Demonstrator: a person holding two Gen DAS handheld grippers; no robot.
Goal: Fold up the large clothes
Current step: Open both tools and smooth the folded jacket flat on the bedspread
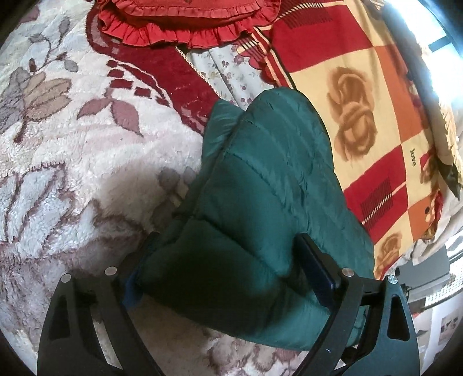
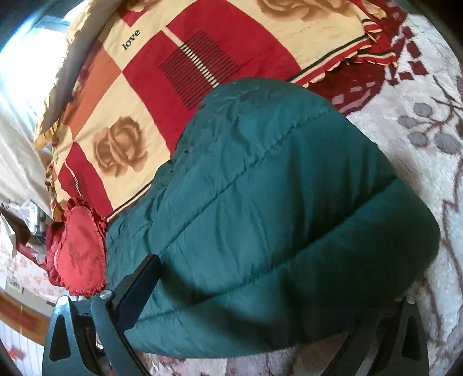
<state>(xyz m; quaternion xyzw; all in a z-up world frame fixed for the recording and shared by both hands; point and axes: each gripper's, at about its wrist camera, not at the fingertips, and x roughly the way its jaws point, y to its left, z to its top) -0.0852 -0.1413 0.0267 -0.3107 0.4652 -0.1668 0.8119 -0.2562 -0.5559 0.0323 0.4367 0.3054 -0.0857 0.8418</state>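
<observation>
Now, the main things, line by line:

Jacket: the green puffy jacket (image 1: 260, 185) is folded into a thick bundle on the fluffy flower blanket (image 1: 72, 138), with its far end beside the checked rose blanket (image 1: 361, 115).

Left gripper: the left gripper (image 1: 220, 260) has 1 finger on each side of the near end of the jacket. The puffy cloth fills the gap and looks squeezed, so I judge the jaws are gripping it.

Right gripper: the right gripper (image 2: 277, 292) has its jaws spread as wide as they go. The jacket (image 2: 275, 188) bulges between them. I cannot tell for sure if the pads press on it.

What could go wrong: the jacket is puffy and slippery, so it may spring open when let go. A finger could also catch a fold and drag the bundle out of shape when it pulls back.

Which way it points: in both views the long side of the jacket runs away from the grippers, toward the rose blanket and the red frilly pillow (image 1: 188, 17). The stitched lines run across it.
</observation>
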